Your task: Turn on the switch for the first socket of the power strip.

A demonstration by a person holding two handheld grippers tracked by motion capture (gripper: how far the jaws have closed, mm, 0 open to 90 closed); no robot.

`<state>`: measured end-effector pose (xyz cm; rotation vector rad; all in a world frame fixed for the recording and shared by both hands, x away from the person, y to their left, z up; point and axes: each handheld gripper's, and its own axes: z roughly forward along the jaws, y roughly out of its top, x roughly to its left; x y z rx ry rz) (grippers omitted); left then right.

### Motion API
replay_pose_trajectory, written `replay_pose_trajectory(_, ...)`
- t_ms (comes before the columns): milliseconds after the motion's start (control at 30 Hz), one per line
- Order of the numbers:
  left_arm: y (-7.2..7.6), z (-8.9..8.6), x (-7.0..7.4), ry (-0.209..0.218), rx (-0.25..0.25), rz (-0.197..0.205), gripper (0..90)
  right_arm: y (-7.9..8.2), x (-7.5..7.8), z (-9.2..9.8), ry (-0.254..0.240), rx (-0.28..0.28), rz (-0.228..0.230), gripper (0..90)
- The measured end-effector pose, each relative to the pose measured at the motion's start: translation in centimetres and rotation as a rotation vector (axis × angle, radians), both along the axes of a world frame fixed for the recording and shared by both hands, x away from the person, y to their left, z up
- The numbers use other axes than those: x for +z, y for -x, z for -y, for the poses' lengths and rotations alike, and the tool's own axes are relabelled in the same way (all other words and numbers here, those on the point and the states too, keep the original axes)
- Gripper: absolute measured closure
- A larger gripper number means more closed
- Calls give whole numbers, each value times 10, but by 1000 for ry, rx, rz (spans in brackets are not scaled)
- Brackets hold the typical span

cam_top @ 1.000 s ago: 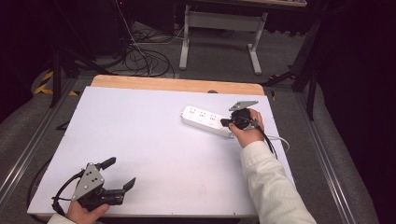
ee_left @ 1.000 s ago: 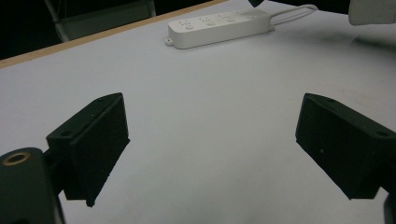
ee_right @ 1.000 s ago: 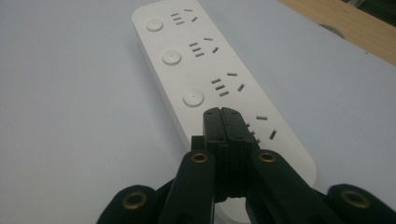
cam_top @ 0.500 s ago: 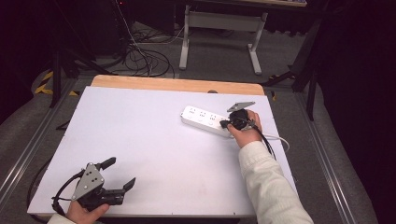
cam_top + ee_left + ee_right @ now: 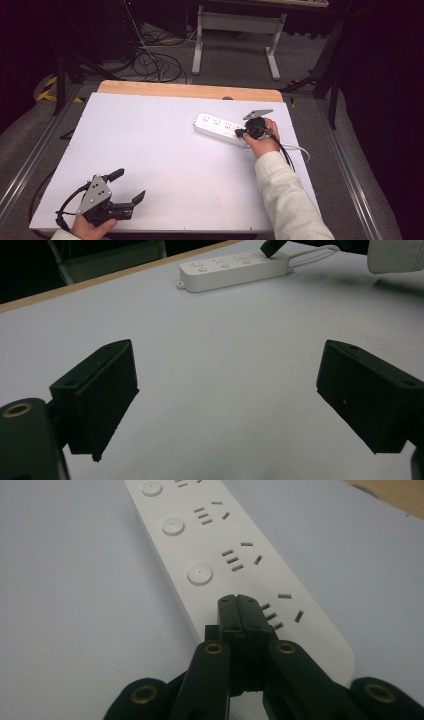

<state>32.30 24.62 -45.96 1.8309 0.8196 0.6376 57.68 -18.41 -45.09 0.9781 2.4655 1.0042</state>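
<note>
A white-topped table (image 5: 165, 150) carries one white power strip (image 5: 217, 127).

High view: fixed above the person's side, looking forward and down; takes in the whole white table (image 5: 165, 150) plus floor and stands beyond its far edge. Left gripper view: rides low near the table's near-left corner, facing across the surface toward the far side; power strip (image 5: 235, 270) sits far off at its top edge. Right gripper view: very close, tilted down along the power strip (image 5: 235, 555), jaws right over it. All three share the strip and the tabletop around it; left gripper view also catches the other hand's sleeve (image 5: 395, 255).
</note>
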Motion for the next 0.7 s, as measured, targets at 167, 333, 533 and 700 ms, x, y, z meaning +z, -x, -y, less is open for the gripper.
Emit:
replay_pose_trajectory(167, 0, 0, 0, -2, -1, 2, 100, 1, -2, -1, -11, -12, 10, 900)
replay_pose_trajectory(333, 0, 0, 0, -2, -2, 1, 100, 1, -2, -1, -2, -13, 13, 900)
replay_pose_trajectory(533, 0, 0, 0, 2, -3, -2, 100, 2, -2, -3, 4, -26, 7, 900)
replay_pose_trajectory(700, 0, 0, 0, 1, -3, -2, 100, 1, -2, -2, -7, -35, -2, 900)
